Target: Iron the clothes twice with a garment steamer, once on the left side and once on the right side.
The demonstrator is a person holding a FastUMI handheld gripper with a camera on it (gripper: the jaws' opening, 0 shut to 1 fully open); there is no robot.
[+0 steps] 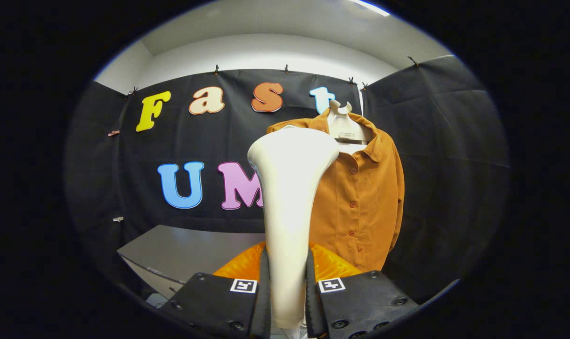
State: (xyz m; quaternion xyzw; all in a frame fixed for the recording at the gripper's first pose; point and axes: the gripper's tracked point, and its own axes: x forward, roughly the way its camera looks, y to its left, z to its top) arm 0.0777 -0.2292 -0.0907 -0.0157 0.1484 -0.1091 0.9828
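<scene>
- Between the fingers of our gripper point(288, 287) we hold the garment steamer point(289, 197) by its slim white handle, both fingers pressing against its sides, so the grip is clenched on it.
- From the fingers the steamer rises upright and flares out into a broad, rounded head well above them.
- Just beyond the steamer, and partly hidden behind its head and neck, we see the shirt point(360, 197), a rust-orange button-up on a pale hanger point(344, 122).
- The shirt hangs to the right of the steamer, its row of buttons running down the front and its collar spread open around the hanger's neck.
- We cannot tell whether the steamer head touches the fabric or merely stands in front of it.
- Close behind the fingers, on both sides of the handle, we see a translucent orange ribbed part point(329, 266); we cannot tell what it belongs to.
- Ahead and to the left of the fingers, lower than the shirt, lies a grey table point(181, 252), well apart from the garment.
- Beyond everything, black cloth point(454, 141) is clipped up as the booth's wall, with a white wall above it.
</scene>
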